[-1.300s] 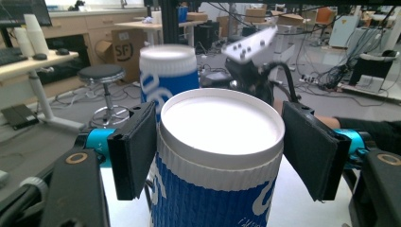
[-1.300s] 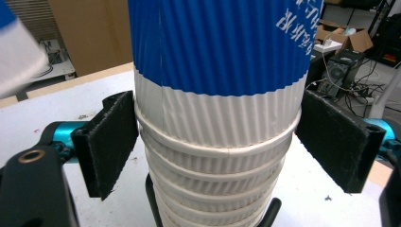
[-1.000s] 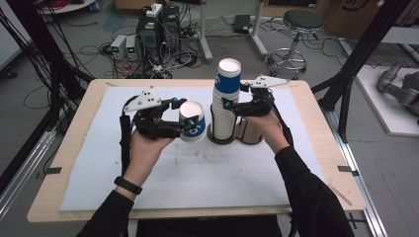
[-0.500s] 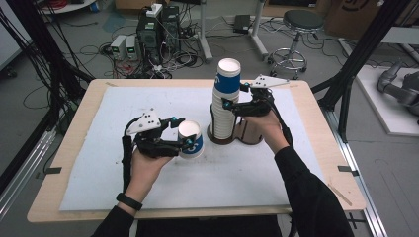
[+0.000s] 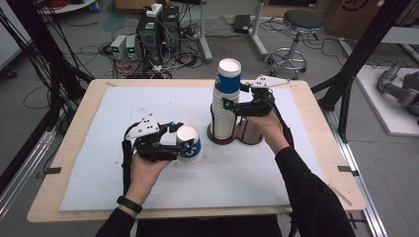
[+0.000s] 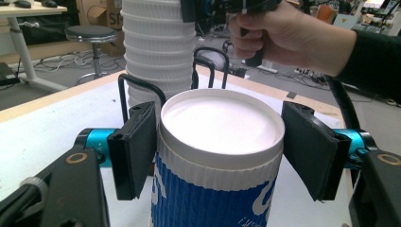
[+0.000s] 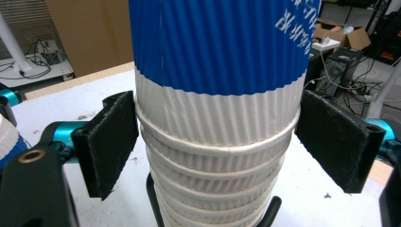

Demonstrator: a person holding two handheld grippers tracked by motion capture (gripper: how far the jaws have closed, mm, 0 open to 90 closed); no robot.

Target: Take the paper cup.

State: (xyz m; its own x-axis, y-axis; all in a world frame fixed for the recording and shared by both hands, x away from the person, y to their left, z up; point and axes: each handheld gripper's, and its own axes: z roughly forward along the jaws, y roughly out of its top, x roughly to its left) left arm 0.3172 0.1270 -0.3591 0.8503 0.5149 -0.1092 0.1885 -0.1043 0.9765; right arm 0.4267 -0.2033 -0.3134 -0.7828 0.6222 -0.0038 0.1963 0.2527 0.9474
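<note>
At frame centre we see the left gripper (image 5: 184, 139) grasping a cup (image 5: 189, 143); the right gripper (image 5: 228, 106) jaws flank the stack (image 5: 225, 106), released, gaps visible in its own view

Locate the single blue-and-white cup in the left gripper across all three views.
High view: the single cup sits left of centre, upside down, between the left gripper's jaws.
Left gripper view: it fills the centre foreground.
Right gripper view: a sliver at the left edge.
Shared landmark: the cup stack.
</note>
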